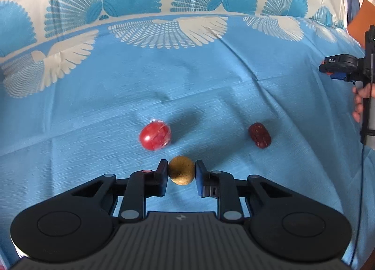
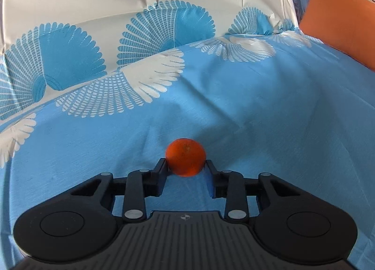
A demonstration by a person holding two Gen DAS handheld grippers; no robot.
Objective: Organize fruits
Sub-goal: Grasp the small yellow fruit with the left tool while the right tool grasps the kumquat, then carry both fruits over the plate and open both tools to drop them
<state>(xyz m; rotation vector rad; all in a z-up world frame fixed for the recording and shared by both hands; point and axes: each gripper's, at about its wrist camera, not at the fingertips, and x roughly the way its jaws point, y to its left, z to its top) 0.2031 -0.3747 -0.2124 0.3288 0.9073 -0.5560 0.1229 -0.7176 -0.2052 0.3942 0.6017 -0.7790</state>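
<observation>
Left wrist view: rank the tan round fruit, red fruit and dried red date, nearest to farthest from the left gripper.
1. Tan round fruit: between the left gripper's pads, gripped.
2. Red fruit: just beyond, slightly to the left, on the blue cloth.
3. Dried red date: farthest, off to the right.

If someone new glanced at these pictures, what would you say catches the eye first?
Probably the bright orange clamped in the right gripper, low in the middle of its view, on the blue patterned cloth. Next, the tan fruit pinched in the left gripper, with a red fruit just beyond to the left and a dark date to the right.
</observation>
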